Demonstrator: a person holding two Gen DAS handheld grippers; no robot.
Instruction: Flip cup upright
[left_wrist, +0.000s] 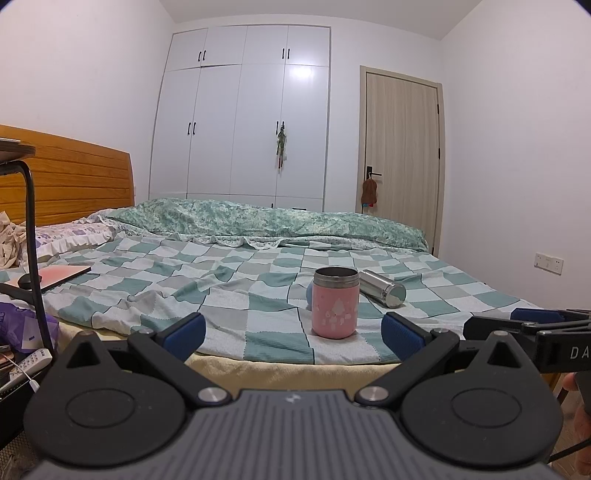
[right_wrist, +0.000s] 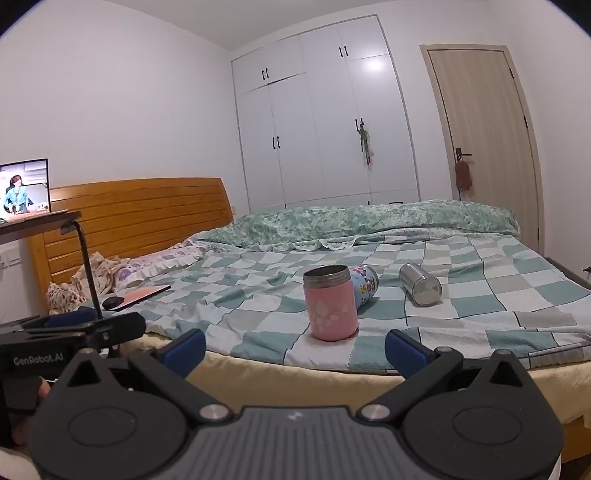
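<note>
A pink cup (left_wrist: 335, 304) (right_wrist: 331, 303) with a steel rim stands upright, mouth up, near the front edge of the bed. A steel cup (left_wrist: 383, 288) (right_wrist: 420, 283) lies on its side behind it to the right. A blue patterned cup (right_wrist: 365, 284) lies on its side just behind the pink cup; in the left wrist view only a blue sliver (left_wrist: 309, 291) shows. My left gripper (left_wrist: 293, 334) is open and empty, short of the pink cup. My right gripper (right_wrist: 295, 349) is open and empty, short of the pink cup.
The bed (left_wrist: 155, 266) has a checked sheet and a folded green quilt (right_wrist: 369, 218) at the back. A tablet (left_wrist: 61, 275) and a black mouse lie at the left. A side table (right_wrist: 37, 219) with a lit screen stands left. Wardrobe and door behind.
</note>
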